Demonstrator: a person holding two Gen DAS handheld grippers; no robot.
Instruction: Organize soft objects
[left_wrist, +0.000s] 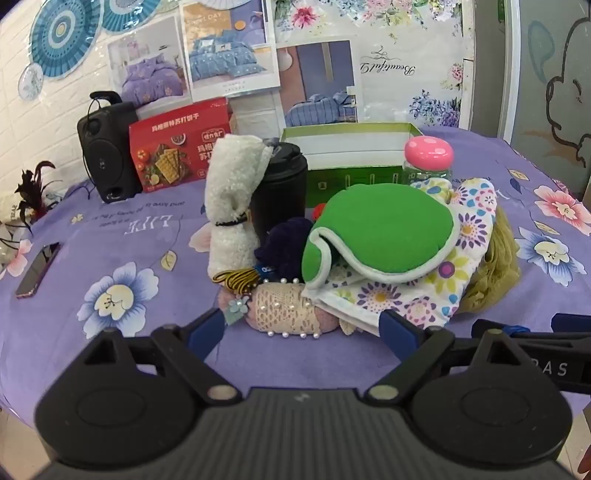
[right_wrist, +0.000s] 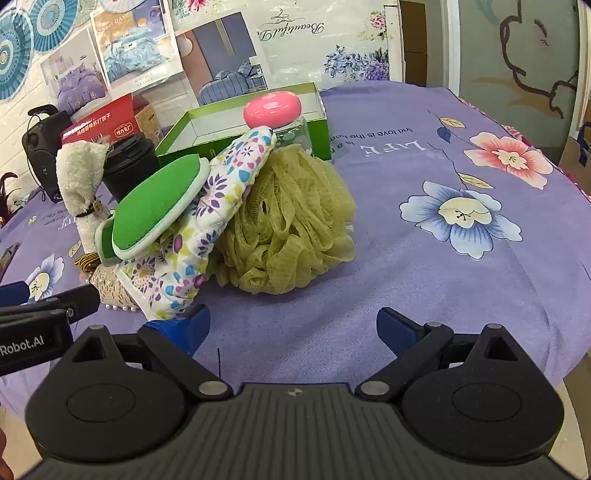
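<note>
Cup (left_wrist: 279, 188) and box (left_wrist: 354, 155) behind soft pile – speaker (left_wrist: 107, 147) far left.

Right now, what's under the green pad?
The green pad lies on a floral oven mitt. A lace-wrapped roll pokes out below the mitt. Anything deeper in the pile is covered.

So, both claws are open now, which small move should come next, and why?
Probably ease the right claw forward to the olive mesh bath sponge and close on it. It lies at the pile's outer edge with nothing on top, straight ahead of that claw, and the open green box stands behind. The left claw faces a lace roll pinned under the floral oven mitt, which looks harder to free.
</note>
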